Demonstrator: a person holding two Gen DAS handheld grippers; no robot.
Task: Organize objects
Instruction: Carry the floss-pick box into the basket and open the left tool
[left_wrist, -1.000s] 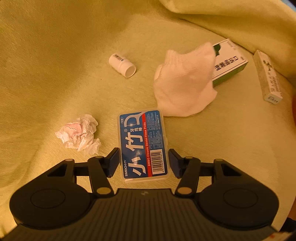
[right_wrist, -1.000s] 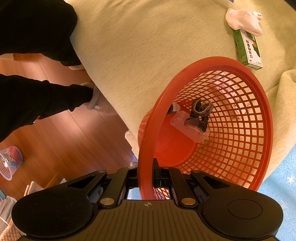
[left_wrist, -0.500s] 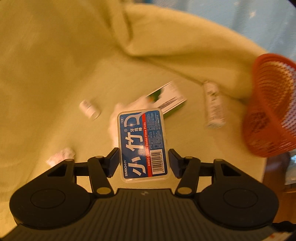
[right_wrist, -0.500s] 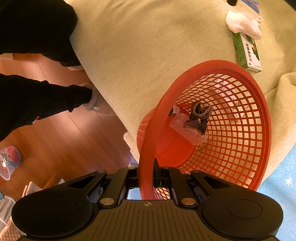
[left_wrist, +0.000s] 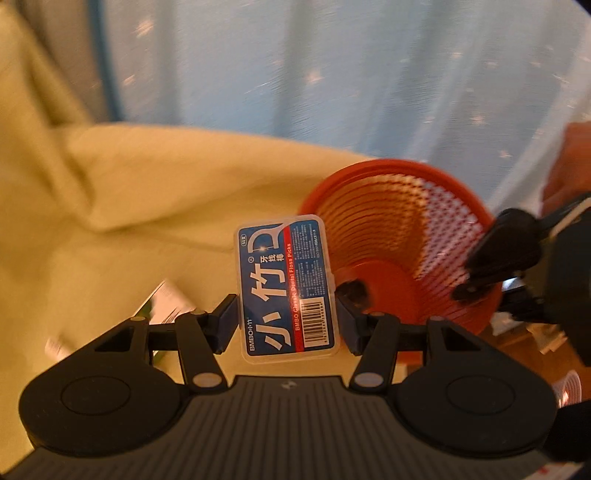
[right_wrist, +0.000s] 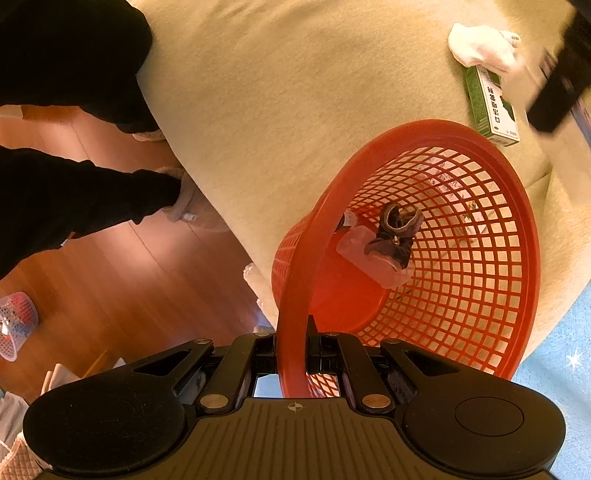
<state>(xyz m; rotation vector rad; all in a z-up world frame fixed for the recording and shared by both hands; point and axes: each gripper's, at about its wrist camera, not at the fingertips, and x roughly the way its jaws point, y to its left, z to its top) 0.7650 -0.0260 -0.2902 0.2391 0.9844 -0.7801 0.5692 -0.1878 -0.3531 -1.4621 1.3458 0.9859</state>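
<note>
Left wrist view: the left gripper (left_wrist: 286, 319) pinches the floss-pick box (left_wrist: 286, 286) lengthwise along its fingers, short of the orange basket (left_wrist: 402, 236) whose near rim the right gripper (right_wrist: 293, 356) clamps.

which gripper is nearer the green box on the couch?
Left. The left gripper, shut on the floss pick case, hangs just past the green box. The right gripper clamps the basket rim on the far side.

Warm orange light all over. Left wrist view is smeared with motion blur. Right one's sharp, fisheye-bent edges.
</note>
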